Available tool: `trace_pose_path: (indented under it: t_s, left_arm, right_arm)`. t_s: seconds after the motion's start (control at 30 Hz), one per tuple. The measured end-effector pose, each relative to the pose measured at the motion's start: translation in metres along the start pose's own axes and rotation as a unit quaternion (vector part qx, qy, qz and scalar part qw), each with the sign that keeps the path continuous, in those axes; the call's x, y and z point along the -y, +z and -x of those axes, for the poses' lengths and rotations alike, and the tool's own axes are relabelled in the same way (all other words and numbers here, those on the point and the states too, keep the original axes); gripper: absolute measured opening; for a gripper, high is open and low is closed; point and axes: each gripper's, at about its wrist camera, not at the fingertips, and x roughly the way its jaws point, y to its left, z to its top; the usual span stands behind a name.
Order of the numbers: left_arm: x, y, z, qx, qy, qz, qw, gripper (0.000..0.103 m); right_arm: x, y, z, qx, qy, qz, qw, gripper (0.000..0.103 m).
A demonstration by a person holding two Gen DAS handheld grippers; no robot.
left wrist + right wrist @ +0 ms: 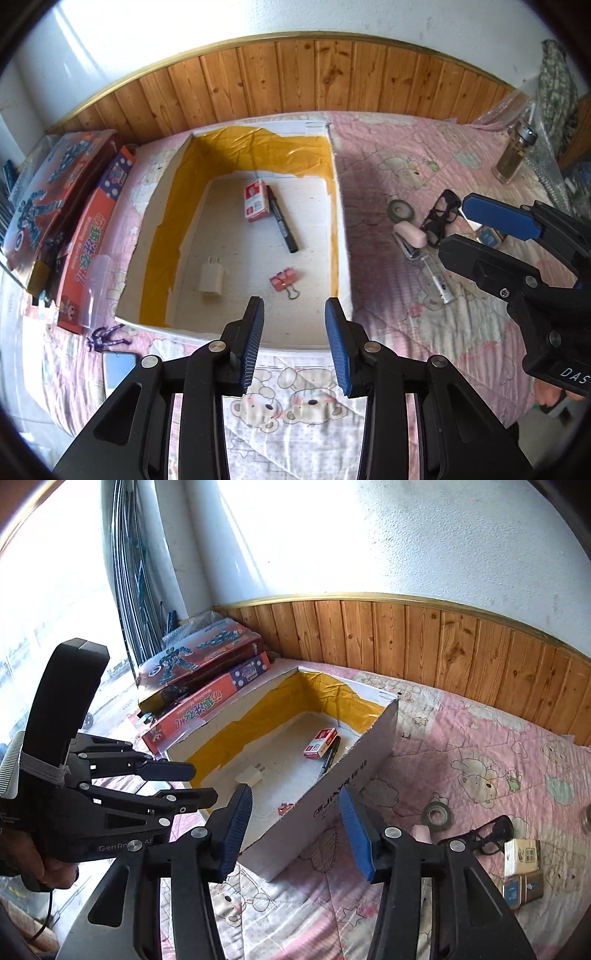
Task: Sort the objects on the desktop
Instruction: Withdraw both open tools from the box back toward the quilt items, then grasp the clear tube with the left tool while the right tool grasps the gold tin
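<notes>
Both of my claws stand wide with nothing between the blue pads: my left gripper [293, 343] hangs over the near rim of the white cardboard box with yellow tape lining [343, 236], tipped steeply down into it, and my right gripper [295, 834] sits off that box's right wall, angled more shallowly across the pink bear-print quilt [388, 155].

Judging by what lies inside the box, the sorting is partly done. On the box floor I see a small red and white carton [255, 202] at the far end, a black marker pen [282, 223] touching its right side, a white plug-in charger [210, 281] toward the near left, and a pink binder clip [284, 282] close to the near rim.

What is left lies on the quilt, all to the right of the box: a grey-green roll of tape [400, 210], a pink stapler [409, 236], black-framed glasses [439, 218], a slim silver pen-like tool [437, 277], and in the right wrist view a white tissue pack [521, 856] with a small tin box with a blue label [524, 888] beside it. So I judge roughly half remains.

My next pick probably falls to the right claw, which is nearest that cluster.
</notes>
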Motion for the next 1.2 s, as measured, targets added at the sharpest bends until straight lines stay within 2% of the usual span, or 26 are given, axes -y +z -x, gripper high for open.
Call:
trace_pose_path:
  t_s: [0.2, 0.3, 0.53, 0.67, 0.8, 0.97, 1.1, 1.2]
  left_arm:
    - [0.038, -0.007, -0.004, 0.014, -0.044, -0.005, 0.9989, 0.038]
    - [0.055, -0.007, -0.014, 0.008, -0.067, -0.006, 0.9977, 0.041]
    - [0.099, -0.003, -0.061, -0.032, -0.091, -0.015, 0.9952, 0.042]
    - [0.118, 0.002, -0.094, -0.058, -0.101, -0.003, 0.9932, 0.042]
    - [0.134, 0.007, -0.127, -0.083, -0.114, 0.025, 0.9897, 0.043]
    - [0.157, 0.013, -0.16, -0.104, -0.122, 0.045, 0.986, 0.043]
    - [0.169, 0.015, -0.185, -0.116, -0.109, 0.058, 0.9855, 0.043]
    - [0.173, 0.018, -0.187, -0.089, -0.103, 0.061, 0.9888, 0.05]
  right_arm:
    - [0.036, -0.036, 0.037, 0.045, -0.032, -0.047, 0.997, 0.056]
    - [0.06, -0.059, 0.052, 0.054, -0.057, -0.078, 0.994, 0.058]
    - [0.122, -0.112, 0.05, 0.015, -0.1, -0.153, 0.983, 0.059]
    - [0.147, -0.136, 0.045, -0.003, -0.114, -0.179, 0.977, 0.059]
    - [0.169, -0.143, 0.042, -0.012, -0.136, -0.179, 0.974, 0.062]
    - [0.209, -0.138, 0.038, -0.02, -0.178, -0.165, 0.97, 0.078]
    - [0.246, -0.135, 0.018, -0.053, -0.196, -0.151, 0.967, 0.079]
    - [0.263, -0.134, 0.003, -0.072, -0.202, -0.135, 0.967, 0.079]
